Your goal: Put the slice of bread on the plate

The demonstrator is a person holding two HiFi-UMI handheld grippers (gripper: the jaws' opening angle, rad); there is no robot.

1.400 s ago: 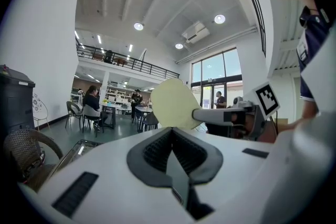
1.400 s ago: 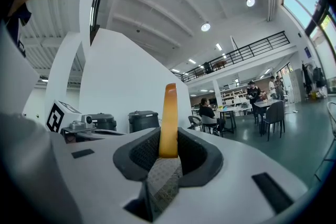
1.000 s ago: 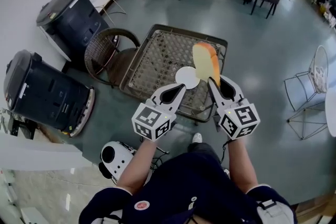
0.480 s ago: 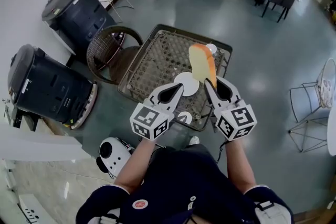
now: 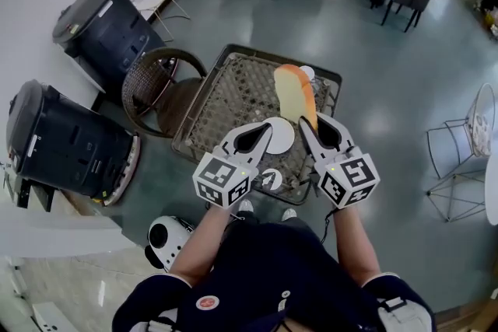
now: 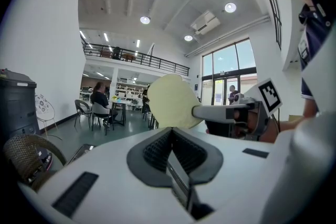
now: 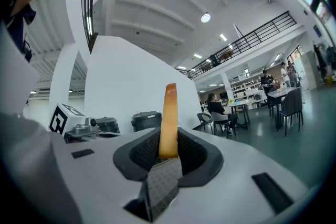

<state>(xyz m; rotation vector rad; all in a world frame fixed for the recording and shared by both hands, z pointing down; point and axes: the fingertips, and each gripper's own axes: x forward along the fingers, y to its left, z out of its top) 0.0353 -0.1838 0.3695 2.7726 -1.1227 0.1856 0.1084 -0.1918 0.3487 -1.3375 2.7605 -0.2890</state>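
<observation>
While right claw (image 5: 310, 123) clamps bread (image 5: 294, 93), plate (image 5: 282, 138) partly hidden.

Woven table (image 5: 233, 89), white plate (image 5: 280, 136) on it

Head view looks steeply down; level gripper views share the bread (image 5: 294, 93).

The right gripper (image 5: 310, 124) grips the slice of bread (image 5: 294, 92), held upright above the woven surface (image 5: 233, 89). A white plate (image 5: 282, 134) lies there, just beside the left gripper (image 5: 261, 134).
</observation>
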